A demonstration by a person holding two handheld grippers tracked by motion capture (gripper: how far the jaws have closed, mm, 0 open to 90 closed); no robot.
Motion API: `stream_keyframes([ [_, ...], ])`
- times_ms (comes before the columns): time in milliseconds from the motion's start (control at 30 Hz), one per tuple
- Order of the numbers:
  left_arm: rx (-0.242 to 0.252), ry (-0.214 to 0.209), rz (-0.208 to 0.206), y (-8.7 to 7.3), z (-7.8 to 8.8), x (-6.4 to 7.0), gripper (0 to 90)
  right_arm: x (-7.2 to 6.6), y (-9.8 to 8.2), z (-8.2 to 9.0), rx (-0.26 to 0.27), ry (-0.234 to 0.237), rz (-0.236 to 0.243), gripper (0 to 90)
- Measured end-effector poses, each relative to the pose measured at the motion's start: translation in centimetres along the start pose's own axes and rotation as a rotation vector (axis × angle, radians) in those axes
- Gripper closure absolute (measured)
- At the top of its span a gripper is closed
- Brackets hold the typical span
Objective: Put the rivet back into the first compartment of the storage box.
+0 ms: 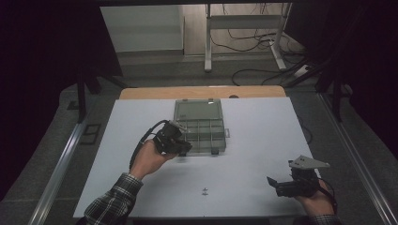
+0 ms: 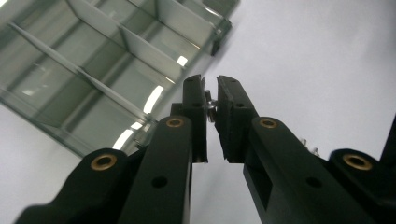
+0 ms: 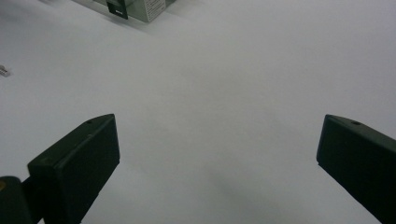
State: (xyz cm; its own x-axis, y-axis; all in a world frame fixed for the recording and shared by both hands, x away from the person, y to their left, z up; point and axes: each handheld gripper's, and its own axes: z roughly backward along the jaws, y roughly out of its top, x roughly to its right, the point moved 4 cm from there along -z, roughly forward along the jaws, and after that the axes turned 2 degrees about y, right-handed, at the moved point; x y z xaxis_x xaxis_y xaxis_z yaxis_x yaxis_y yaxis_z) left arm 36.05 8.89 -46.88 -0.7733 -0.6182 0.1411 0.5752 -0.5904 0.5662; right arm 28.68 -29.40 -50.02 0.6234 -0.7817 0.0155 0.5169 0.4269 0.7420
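Screws (image 1: 205, 191) lie near the compartment box (image 1: 201, 125), well apart.

The left gripper (image 1: 180, 145) is raised above the table surface in the left hand (image 1: 149, 159), its 2 jaws nearly closed. The right gripper (image 1: 274, 185) rests low in the right hand (image 1: 315, 200), jaws spread wide apart.

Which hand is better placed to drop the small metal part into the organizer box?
Left. The left gripper already pinches the small metal part beside the compartment box; the right gripper is open, far off.
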Motion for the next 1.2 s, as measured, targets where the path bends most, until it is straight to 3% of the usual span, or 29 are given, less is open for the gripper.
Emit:
stream_keyframes([
  [367,0.012,0.046,0.023,1.0,0.2,-2.2,83.0,-0.1,0.1,-0.2,-0.006,0.006,0.004,0.0],
  [600,0.016,0.069,0.072,1.3,0.2,-4.4,83.0,-0.1,0.2,-0.3,-0.007,0.009,0.004,0.0],
  [900,0.023,0.096,0.101,1.9,-0.2,-6.3,82.9,0.0,0.3,-0.3,0.003,0.009,0.004,0.0],
  [1200,0.017,0.121,0.103,2.2,-1.1,-7.7,82.9,-0.1,0.4,-0.4,0.004,0.014,0.005,0.0],
])
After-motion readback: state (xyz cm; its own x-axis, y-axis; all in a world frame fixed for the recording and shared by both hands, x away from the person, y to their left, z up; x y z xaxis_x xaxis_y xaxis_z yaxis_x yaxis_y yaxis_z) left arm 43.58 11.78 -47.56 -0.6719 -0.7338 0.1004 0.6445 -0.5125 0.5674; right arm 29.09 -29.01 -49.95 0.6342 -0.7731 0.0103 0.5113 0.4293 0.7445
